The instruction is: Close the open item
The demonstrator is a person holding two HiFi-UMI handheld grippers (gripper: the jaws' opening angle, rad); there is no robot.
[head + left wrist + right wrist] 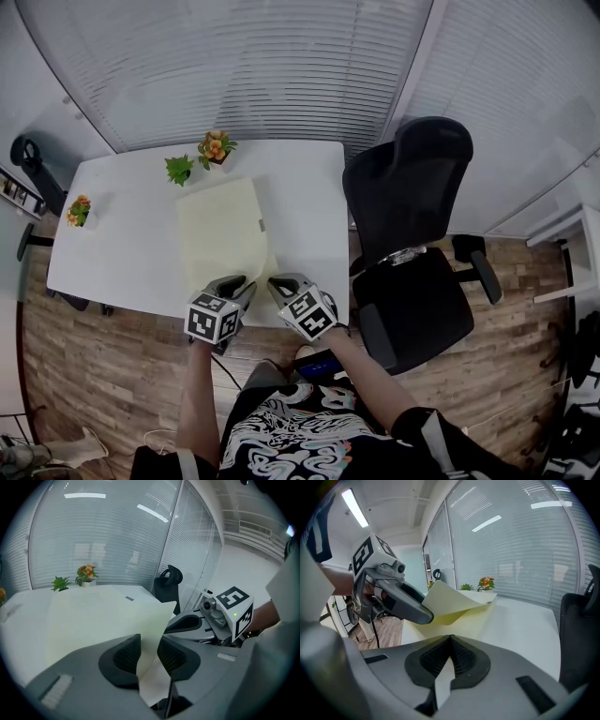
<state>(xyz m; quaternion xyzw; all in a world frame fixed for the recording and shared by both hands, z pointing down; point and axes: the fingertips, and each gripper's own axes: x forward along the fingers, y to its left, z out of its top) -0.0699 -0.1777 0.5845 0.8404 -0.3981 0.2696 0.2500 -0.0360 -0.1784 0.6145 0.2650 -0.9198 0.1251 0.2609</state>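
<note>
A pale yellow folder (220,234) lies on the white table (122,253), and its near corner is lifted. My left gripper (246,284) is at the table's near edge. In the left gripper view the raised cover (103,616) passes between its pads, which stand apart around the sheet (149,656). My right gripper (277,284) is close beside it. In the right gripper view its jaws (450,660) are pinched together on a thin sheet edge. The curled cover (454,604) rises ahead of them.
A black office chair (412,244) stands right of the table. Small potted plants (216,147) (179,170) sit at the table's far edge, and another plant (79,210) at its left end. Window blinds run behind. Wood floor lies below the near edge.
</note>
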